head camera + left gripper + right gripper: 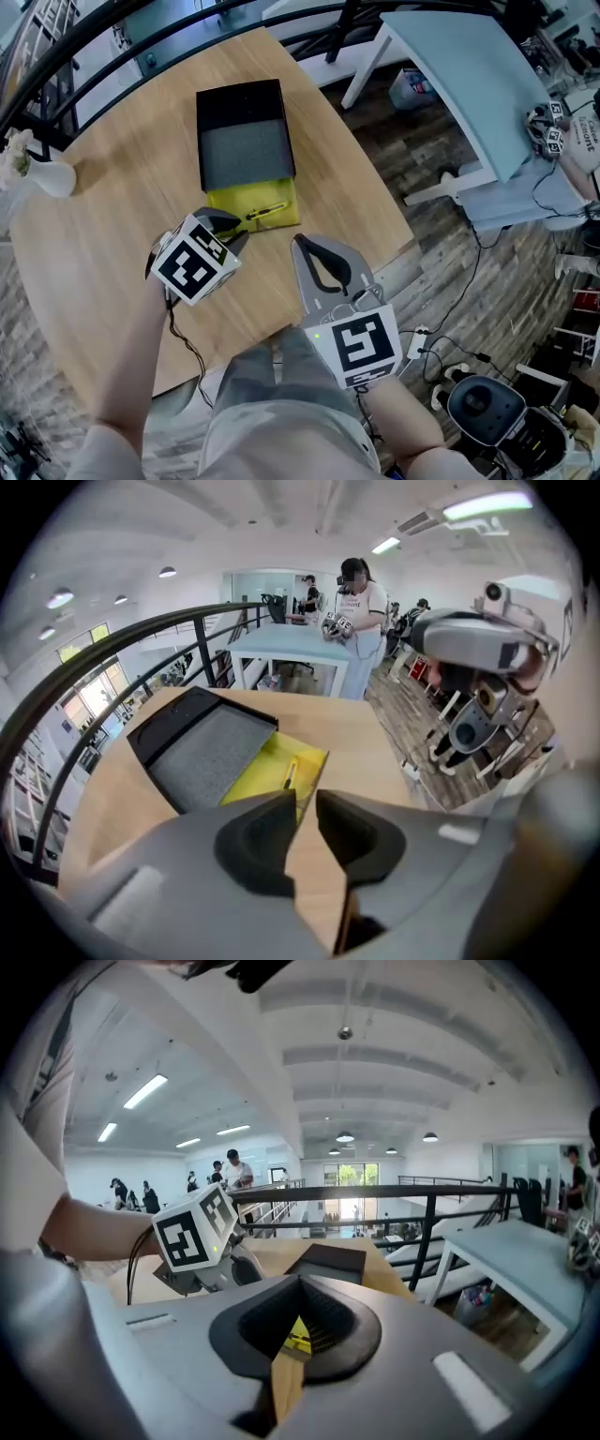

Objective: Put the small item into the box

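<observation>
Fingers of the left gripper (306, 808) stand a narrow gap apart with nothing between them, close to the yellow tray (246, 201) that juts from the black box (242, 150) on the desk (112, 253). The small item (267, 212) lies on that tray. The right gripper (300, 244) has its fingers closed at the tips, holding nothing.

Left gripper (307, 819) fingers (258, 846) slightly parted (nothing between), facing the box (202, 752).

You're in an open-plan lab loft, black railing (422, 1192) past your wooden surface (94, 272), strip lights (145, 1091) overhead, pale blue table (469, 75), cables (473, 267) across the plank floor (412, 141), people (232, 1171) standing beyond.
</observation>
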Motion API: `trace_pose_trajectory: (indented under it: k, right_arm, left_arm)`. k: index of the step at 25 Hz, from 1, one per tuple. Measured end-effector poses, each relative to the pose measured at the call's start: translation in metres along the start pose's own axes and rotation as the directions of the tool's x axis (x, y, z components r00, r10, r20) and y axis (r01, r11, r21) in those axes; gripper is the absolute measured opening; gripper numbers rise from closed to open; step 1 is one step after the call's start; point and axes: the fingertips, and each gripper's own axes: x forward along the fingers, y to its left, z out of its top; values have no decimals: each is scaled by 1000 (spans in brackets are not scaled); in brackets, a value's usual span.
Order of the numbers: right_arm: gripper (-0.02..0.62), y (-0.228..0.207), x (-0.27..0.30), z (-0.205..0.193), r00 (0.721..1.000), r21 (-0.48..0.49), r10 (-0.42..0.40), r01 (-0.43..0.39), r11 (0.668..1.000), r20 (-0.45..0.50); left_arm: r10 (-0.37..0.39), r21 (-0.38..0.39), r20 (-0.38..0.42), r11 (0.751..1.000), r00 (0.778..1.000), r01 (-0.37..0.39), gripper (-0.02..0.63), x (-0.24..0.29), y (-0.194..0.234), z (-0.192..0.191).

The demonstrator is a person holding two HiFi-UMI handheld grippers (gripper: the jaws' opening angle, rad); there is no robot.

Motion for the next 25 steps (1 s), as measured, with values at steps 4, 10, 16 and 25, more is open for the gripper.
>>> trace_pose_trajectory:
  k: [4,10,16,25]
  right_arm:
    - [0,21,-23,35,997,-6,44,-44,999,67]
    - [0,39,-64,82,984,30,70,-76,997,165]
    - [0,51,-104,121,971,-58,37,-23,998,236]
    - [0,71,-158,173,941,-160,39,16,987,336]
  left_arm:
    - [65,-22,112,998,992,-63,51,-50,-14,21]
    - [148,-48,266,989,953,-140,43,-126,-39,46]
    - [232,-76,422,972,876,-221,25,-209,-58,70]
    - [319,-104,598,940,735,-324,8,-311,-92,99]
